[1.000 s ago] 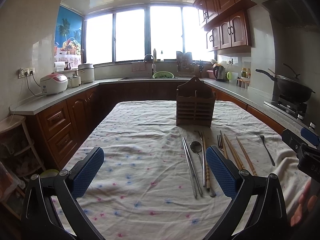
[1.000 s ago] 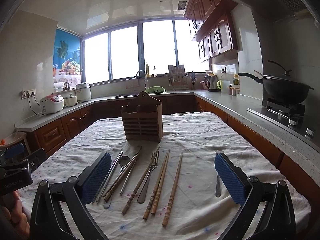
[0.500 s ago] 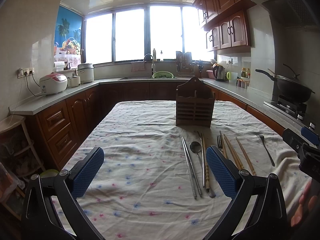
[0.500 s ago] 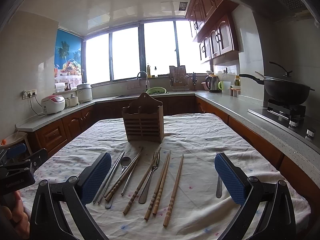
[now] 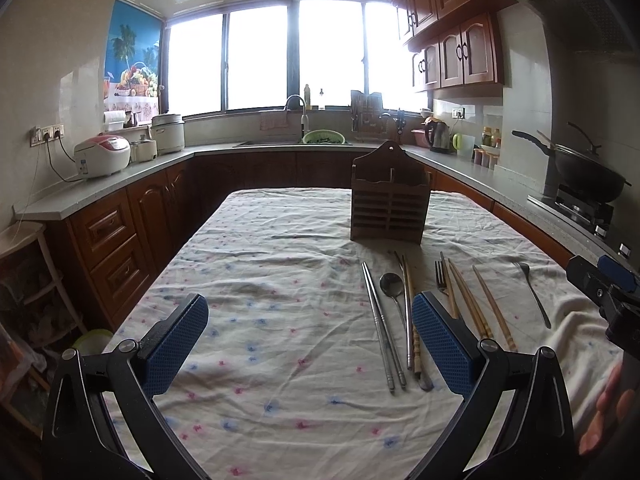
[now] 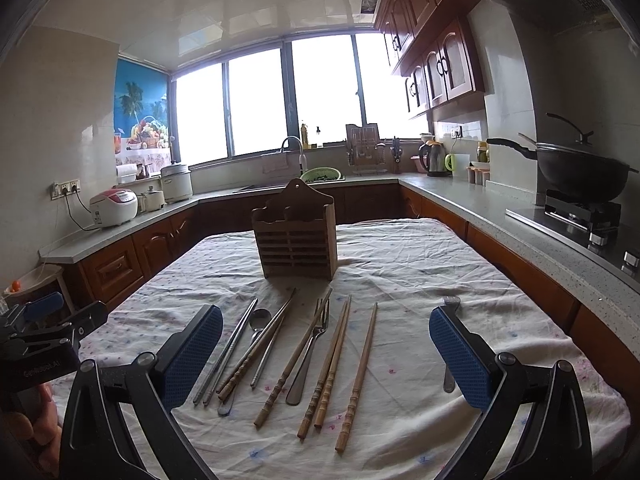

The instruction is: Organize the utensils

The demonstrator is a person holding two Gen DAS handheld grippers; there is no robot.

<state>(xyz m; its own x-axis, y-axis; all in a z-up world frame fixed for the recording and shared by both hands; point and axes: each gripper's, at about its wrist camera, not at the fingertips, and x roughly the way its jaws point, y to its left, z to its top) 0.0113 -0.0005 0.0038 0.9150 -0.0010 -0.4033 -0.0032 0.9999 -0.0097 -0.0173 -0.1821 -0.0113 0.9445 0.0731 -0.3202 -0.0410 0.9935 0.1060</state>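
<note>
Utensils, loose, on cloth-covered tabletop [image 6: 400,272]: metal chopsticks [image 6: 226,350], spoon [image 6: 260,316], wooden chopsticks [image 6: 358,372], fork [image 6: 310,352], all lying just before upright wooden holder [image 6: 296,236]. Second fork [image 5: 532,292] apart at right; in right view partly hidden behind a pad. Left tongs [image 5: 310,344]: spread wide, holding nothing. Right tongs [image 6: 326,354]: spread wide, holding nothing. Holder contents not visible.

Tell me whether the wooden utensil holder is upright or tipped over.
Upright. The wooden utensil holder stands on its base on the tablecloth, its peaked back pointing up. No utensil sticks out of its top.
</note>
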